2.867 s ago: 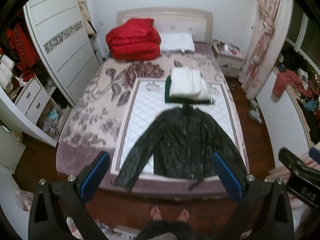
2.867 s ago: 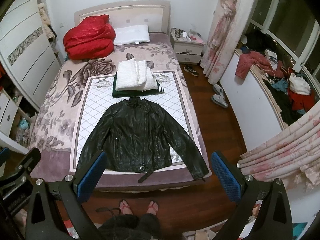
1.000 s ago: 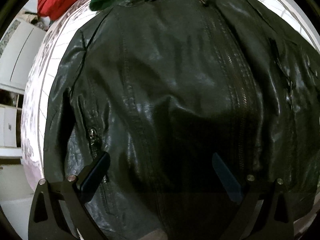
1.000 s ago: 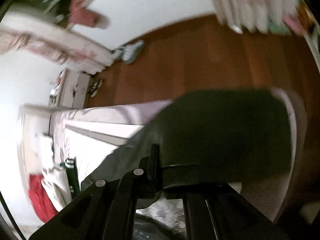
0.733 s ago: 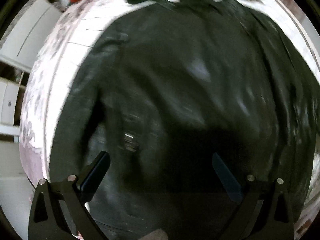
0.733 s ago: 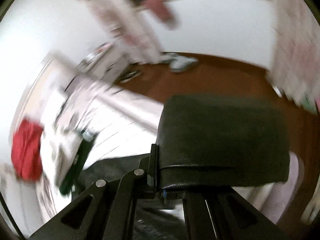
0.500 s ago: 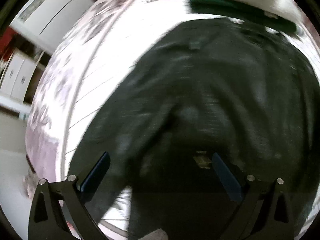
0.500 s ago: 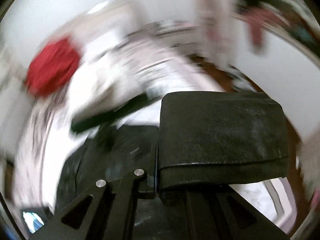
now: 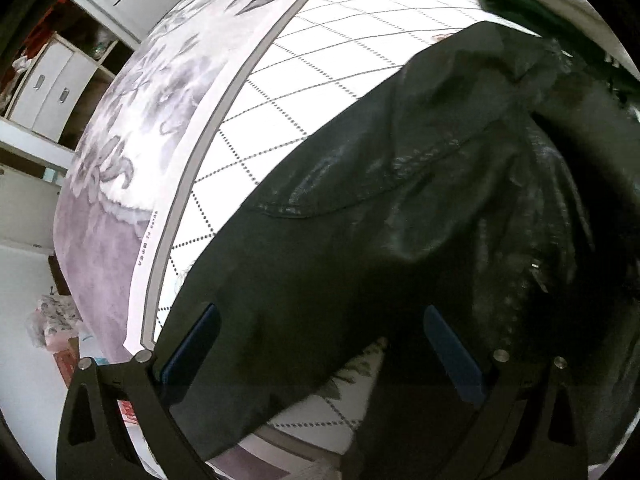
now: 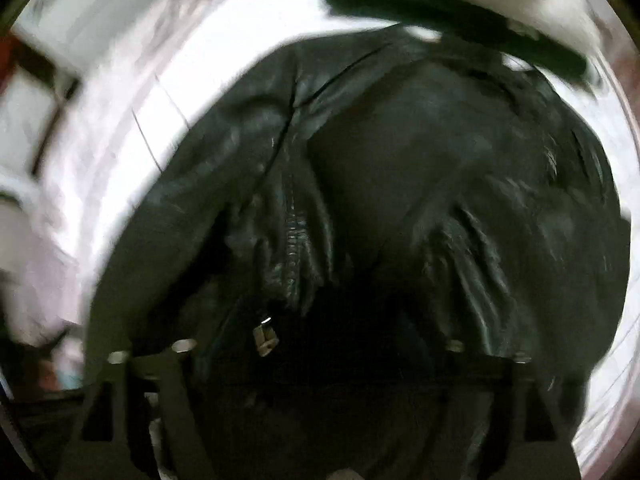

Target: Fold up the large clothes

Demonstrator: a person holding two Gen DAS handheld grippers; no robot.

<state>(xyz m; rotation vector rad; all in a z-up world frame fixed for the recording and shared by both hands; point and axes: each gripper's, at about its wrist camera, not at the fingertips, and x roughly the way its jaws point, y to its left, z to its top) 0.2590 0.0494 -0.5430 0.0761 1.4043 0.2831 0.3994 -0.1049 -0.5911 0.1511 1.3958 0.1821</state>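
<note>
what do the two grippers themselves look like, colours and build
The left gripper has a matte black frame with triangular cut-outs in each side arm, small silver screw heads near the finger bases, and flat blue pads on the inner faces of its fingers. The right gripper shows the same black frame, cut-outs and silver screws; its pads are too dark and blurred to make out.

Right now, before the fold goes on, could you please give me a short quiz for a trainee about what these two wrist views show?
1. True or false: the left gripper is shut on the black jacket.
2. What lies just beyond the jacket's collar? A: a folded green garment; B: a shoe; C: a book.
3. Fill in: the jacket lies on a white mat with a ___ of dotted lines.

Key: 1 false, its jaws stand open over the sleeve; 2 A; 3 grid.
</note>
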